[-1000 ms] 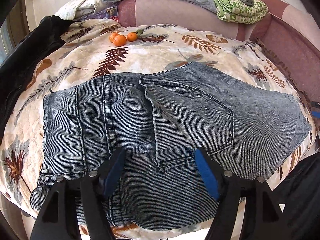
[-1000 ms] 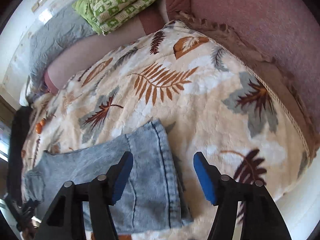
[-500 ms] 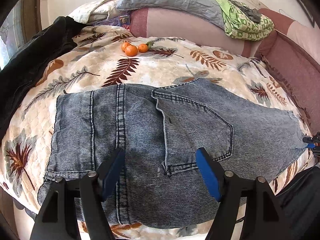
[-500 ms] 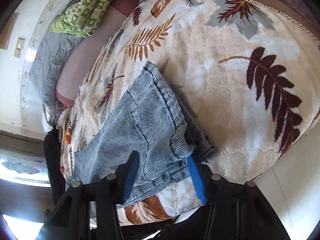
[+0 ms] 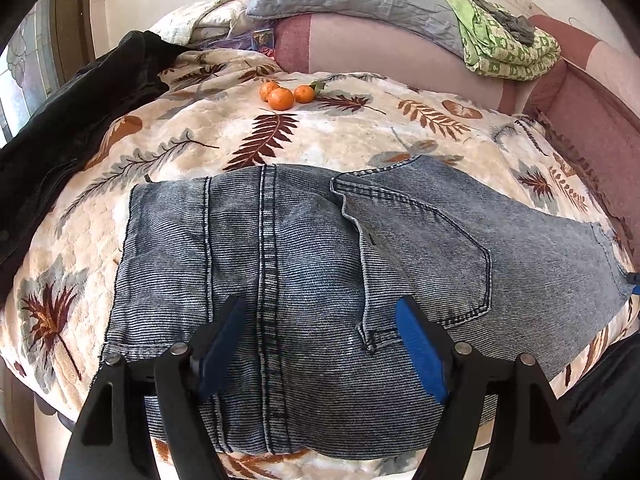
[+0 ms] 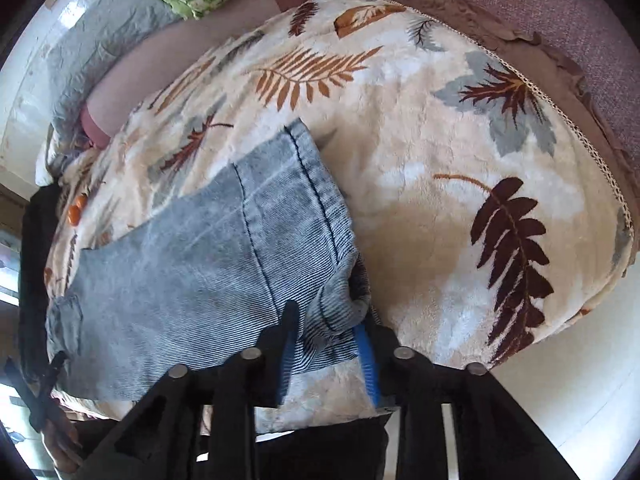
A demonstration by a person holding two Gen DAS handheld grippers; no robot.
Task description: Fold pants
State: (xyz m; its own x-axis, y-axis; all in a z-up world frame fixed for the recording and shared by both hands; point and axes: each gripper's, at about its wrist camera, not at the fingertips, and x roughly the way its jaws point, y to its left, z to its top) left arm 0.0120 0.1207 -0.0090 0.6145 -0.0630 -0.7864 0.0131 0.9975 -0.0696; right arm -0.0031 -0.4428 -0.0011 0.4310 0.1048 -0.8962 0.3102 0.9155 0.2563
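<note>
My right gripper (image 6: 326,354) has the jeans' (image 5: 304,280) hem corner bunched between its jaws, which just reopened some after a squeeze; can't tell if the pads bite. Grab looks unfinished, prob needs re-closing. Left gripper (image 5: 320,344) hovers spread wide over the waist, nothing held. 1 pair of jeans along the bed's (image 5: 360,136) near edge; 3 tangerines (image 5: 282,96) far side.

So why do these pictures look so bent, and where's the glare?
Left wrist view: the fisheye lens bows the bed and jeans into a dome, with dark corners; light is even and sharp. Right wrist view: same bulge, tilted, with the wall at lower right washed out white and the window side at left blown out.
</note>
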